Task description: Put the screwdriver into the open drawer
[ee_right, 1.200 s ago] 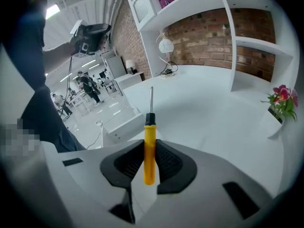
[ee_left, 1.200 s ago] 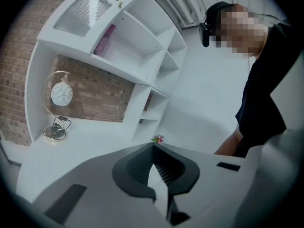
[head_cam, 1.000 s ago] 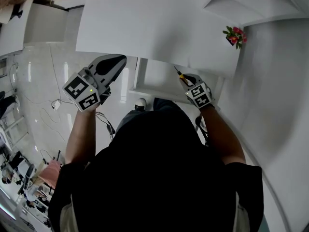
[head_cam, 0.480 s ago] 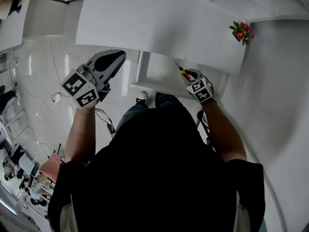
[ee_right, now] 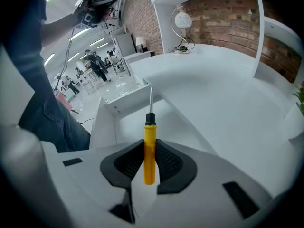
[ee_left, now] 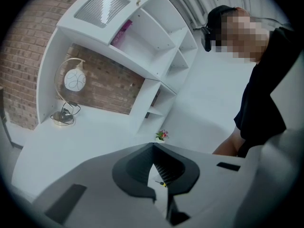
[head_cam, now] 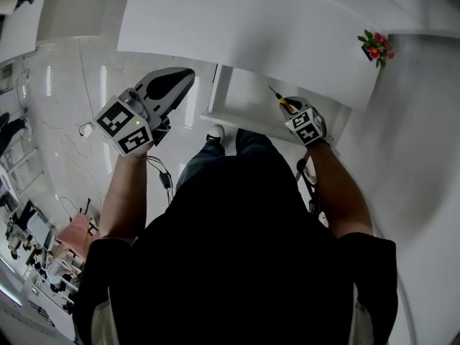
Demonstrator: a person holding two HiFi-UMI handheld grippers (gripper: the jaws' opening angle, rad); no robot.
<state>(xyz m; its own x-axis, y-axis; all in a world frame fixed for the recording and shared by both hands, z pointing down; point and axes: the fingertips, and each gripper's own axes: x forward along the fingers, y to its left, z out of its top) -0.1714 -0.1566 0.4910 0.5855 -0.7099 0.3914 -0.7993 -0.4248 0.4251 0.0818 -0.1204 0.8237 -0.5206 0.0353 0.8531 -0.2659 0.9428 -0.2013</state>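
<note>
My right gripper (head_cam: 292, 108) is shut on the screwdriver (head_cam: 282, 100), which has a yellow handle (ee_right: 149, 158), a black collar and a thin metal shaft pointing forward. It hangs over the right part of the open white drawer (head_cam: 244, 95) that sticks out from under the white desk top (head_cam: 237, 27). In the right gripper view, the shaft tip points toward the drawer's wall (ee_right: 124, 98). My left gripper (head_cam: 184, 75) is held left of the drawer, above the floor, with its jaws shut on nothing (ee_left: 154, 148).
A small flower pot (head_cam: 375, 47) stands on the desk's right end. White shelving (ee_left: 156, 46) and a round lamp (ee_left: 73, 82) stand at the desk's back. The person's legs and a shoe (head_cam: 215, 131) are below the drawer. Cables (head_cam: 154, 171) lie on the glossy floor.
The head view has drifted a little. The right gripper has stayed over the drawer with the screwdriver held. The left gripper has kept its place beside the drawer.
</note>
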